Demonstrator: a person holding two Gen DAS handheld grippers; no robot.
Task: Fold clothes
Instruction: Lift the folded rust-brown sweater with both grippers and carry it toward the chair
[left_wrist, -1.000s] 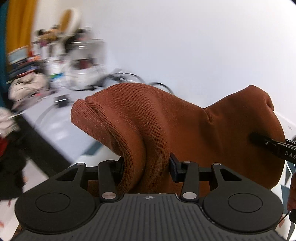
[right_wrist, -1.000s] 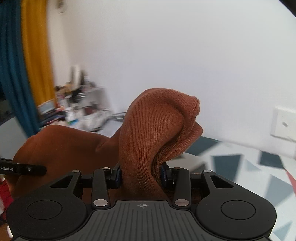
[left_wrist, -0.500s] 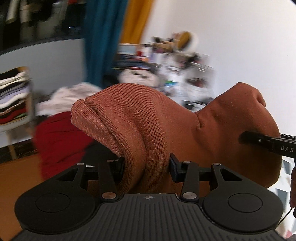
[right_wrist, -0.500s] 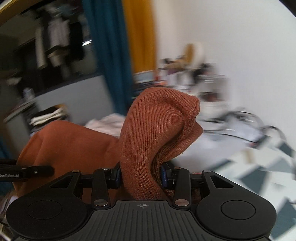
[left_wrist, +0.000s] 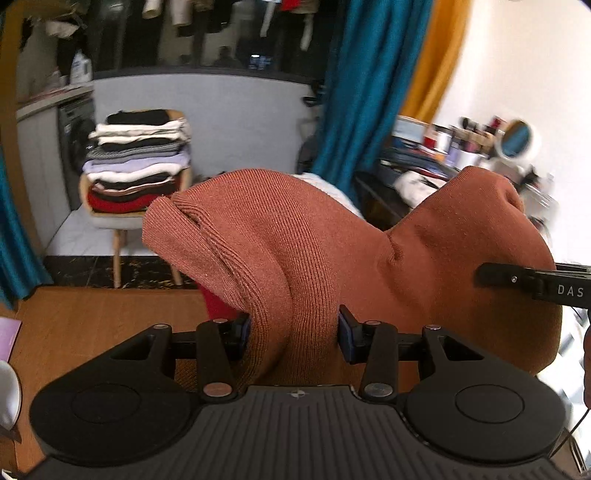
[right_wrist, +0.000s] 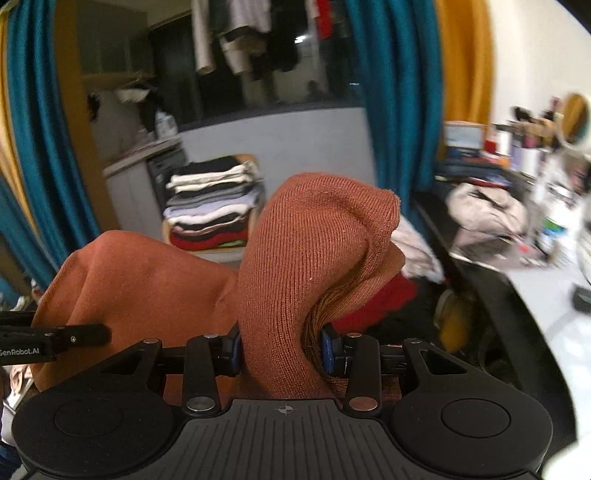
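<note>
The left tool (left_wrist: 294, 330) is pinching a thick fold of the rust-brown knit garment (left_wrist: 332, 251), its two blue-padded fingers (left_wrist: 345, 334) pressing into the cloth from either side with only the bunched fabric between them. The right tool (right_wrist: 281, 345) is gripping another bunch of the same garment (right_wrist: 314, 266) in the same way, closed down onto the knit. The garment is hanging in the air between the two tools, rising in a hump above each grip; in the left wrist view the right tool's black finger (left_wrist: 532, 282) is showing at 3 o'clock against the cloth, and in the right wrist view the left tool's finger (right_wrist: 55, 338) is showing at 9 o'clock.

Beyond the garment, a chair (left_wrist: 118, 221) is carrying a tall stack of folded clothes (left_wrist: 138, 162) at about 10 o'clock in the left wrist view, standing on the floor (left_wrist: 92, 325). A teal curtain (left_wrist: 365, 88) and a yellow curtain (left_wrist: 439, 55) are hanging at 1 o'clock. A cluttered surface (right_wrist: 546, 306) is running along 3 o'clock in the right wrist view, with a red cloth (right_wrist: 380, 302) lying just behind the garment.
</note>
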